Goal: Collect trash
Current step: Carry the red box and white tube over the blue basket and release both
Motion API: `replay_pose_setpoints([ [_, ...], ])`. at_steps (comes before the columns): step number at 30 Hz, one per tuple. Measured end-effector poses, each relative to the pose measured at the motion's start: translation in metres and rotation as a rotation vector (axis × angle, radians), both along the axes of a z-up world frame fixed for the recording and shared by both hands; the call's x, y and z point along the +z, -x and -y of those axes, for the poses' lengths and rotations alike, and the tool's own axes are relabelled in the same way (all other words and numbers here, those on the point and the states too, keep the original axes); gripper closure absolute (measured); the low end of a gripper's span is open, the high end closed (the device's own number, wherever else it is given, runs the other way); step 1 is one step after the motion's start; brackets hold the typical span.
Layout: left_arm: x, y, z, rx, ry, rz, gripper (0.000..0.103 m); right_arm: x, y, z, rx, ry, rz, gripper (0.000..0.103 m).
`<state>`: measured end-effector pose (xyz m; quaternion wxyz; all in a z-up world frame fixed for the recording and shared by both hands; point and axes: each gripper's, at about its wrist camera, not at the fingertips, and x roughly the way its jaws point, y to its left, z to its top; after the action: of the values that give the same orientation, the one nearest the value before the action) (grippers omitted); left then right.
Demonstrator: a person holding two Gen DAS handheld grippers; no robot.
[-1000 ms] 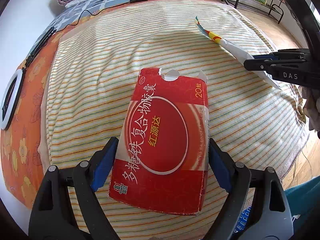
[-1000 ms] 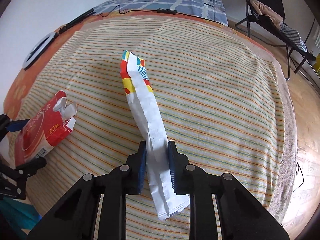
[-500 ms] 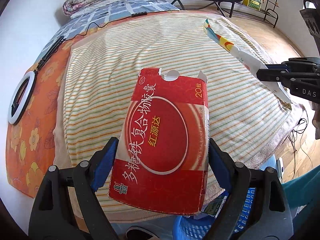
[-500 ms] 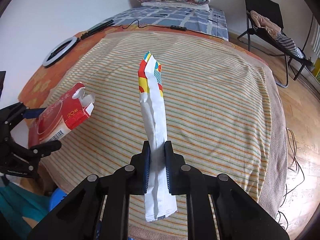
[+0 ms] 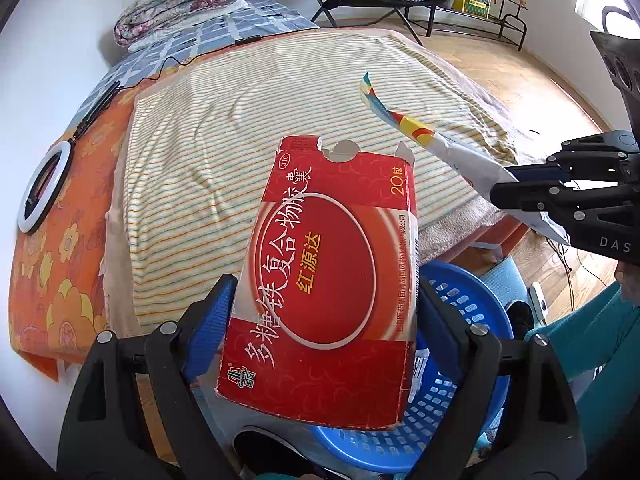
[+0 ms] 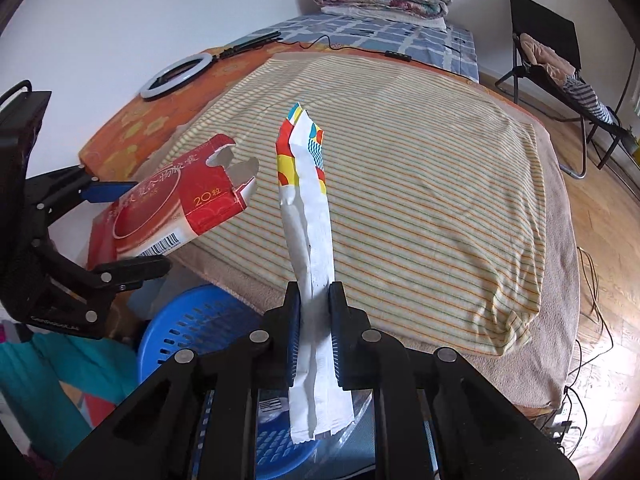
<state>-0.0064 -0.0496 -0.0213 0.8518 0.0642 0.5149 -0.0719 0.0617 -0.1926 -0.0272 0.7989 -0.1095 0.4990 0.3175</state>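
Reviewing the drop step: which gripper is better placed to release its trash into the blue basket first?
Left, probably. The left gripper holds the red box directly above the blue basket. The right gripper pinches the white wrapper above the basket's edge.

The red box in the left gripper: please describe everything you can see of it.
The red box is a flat cardboard carton with a large oval and white and yellow Chinese print, and a barcode on one side. Its far end is torn open. The left gripper clamps its side edges, holding it in the air above a blue basket.
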Motion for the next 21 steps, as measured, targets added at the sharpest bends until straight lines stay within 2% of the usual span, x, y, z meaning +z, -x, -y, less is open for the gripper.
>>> replay_pose_setpoints([
  [10, -0.032, 0.052, 0.014, -0.009, 0.022, -0.073, 0.015, -0.029, 0.067, 0.007, 0.031, 0.026, -0.083, 0.091],
  [21, -0.066, 0.082, 0.026, -0.029, -0.004, -0.155, 0.015, -0.057, 0.1, 0.005, 0.062, 0.07, -0.13, 0.091],
])
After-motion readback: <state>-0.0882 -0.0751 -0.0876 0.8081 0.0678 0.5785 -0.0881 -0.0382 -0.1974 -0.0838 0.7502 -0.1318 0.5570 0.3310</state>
